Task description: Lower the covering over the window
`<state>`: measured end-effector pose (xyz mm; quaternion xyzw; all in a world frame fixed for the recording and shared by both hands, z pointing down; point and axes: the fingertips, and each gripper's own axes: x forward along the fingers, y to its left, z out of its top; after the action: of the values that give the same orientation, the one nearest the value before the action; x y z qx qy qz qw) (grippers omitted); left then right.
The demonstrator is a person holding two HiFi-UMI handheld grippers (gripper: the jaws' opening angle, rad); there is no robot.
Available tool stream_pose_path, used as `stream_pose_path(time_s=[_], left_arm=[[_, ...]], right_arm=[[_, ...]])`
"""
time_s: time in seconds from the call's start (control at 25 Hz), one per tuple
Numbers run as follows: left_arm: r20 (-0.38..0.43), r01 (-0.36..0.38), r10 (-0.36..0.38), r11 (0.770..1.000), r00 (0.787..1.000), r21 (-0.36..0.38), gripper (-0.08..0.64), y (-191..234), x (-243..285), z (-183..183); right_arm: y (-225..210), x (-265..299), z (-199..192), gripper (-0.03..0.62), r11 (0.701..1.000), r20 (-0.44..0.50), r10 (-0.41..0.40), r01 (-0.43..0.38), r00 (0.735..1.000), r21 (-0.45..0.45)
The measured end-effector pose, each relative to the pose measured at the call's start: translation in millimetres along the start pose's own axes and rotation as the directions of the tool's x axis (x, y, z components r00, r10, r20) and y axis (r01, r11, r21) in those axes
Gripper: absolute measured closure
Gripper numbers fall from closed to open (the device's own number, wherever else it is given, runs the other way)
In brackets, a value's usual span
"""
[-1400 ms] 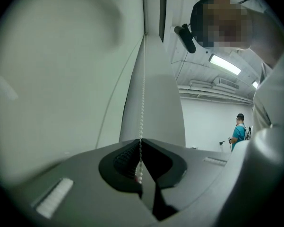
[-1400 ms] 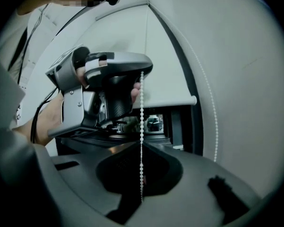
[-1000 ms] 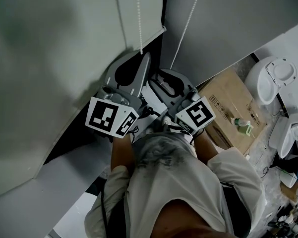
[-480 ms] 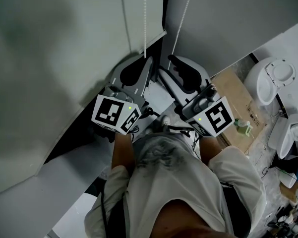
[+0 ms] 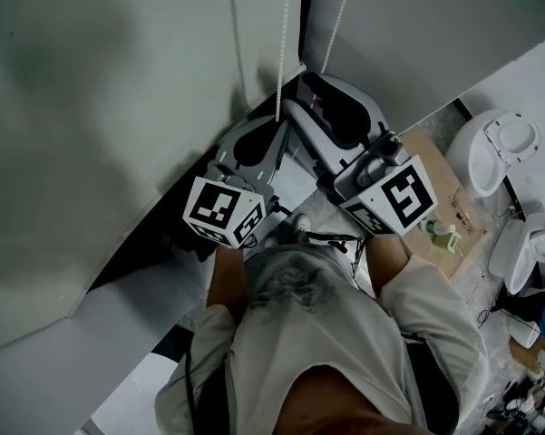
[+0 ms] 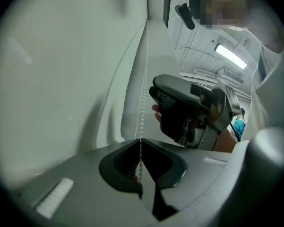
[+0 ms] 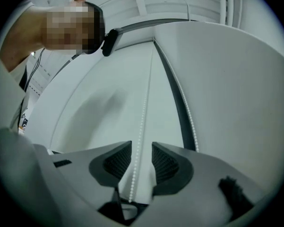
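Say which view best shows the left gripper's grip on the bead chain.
Left gripper view: it looks straight at the left gripper shut on the bead chain. Head view shows the chain reaching that gripper, pinch unclear. Right gripper view shows only chain between the right gripper's open jaws, which have just been opening.

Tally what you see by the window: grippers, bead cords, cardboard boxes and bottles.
Grippers: 2 (left gripper, right gripper)
Cords: 2
Box: 1
Bottle: 1
Total: 6
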<state>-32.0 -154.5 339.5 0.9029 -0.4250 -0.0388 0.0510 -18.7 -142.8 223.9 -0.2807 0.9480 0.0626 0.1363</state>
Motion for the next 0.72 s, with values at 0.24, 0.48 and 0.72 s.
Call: stream_pose_path(time_s=[0.24, 0.48, 0.72], left_arm=[[-0.012, 0.014, -0.015, 1.0, 1.0, -0.016, 0.541, -9.3, -0.2, -10.5], [-0.011, 0.007, -0.007, 1.0, 1.0, 0.003, 0.535, -11.4, -2.4, -8.5], [-0.004, 0.008, -0.008, 1.0, 1.0, -0.002, 0.515, -14.3, -1.5, -5.9]], right_arm=[[3.0, 15.0, 2.8, 0.462, 1.0, 0.008, 0.025, -0.025, 1.0, -0.008], [4.9, 19.4, 1.8, 0.574, 1.0, 0.006, 0.006, -0.006, 1.0, -0.031], [-1.1, 15.9, 1.6, 0.574, 1.0, 0.012, -0.01, 0.01, 1.0, -0.008]])
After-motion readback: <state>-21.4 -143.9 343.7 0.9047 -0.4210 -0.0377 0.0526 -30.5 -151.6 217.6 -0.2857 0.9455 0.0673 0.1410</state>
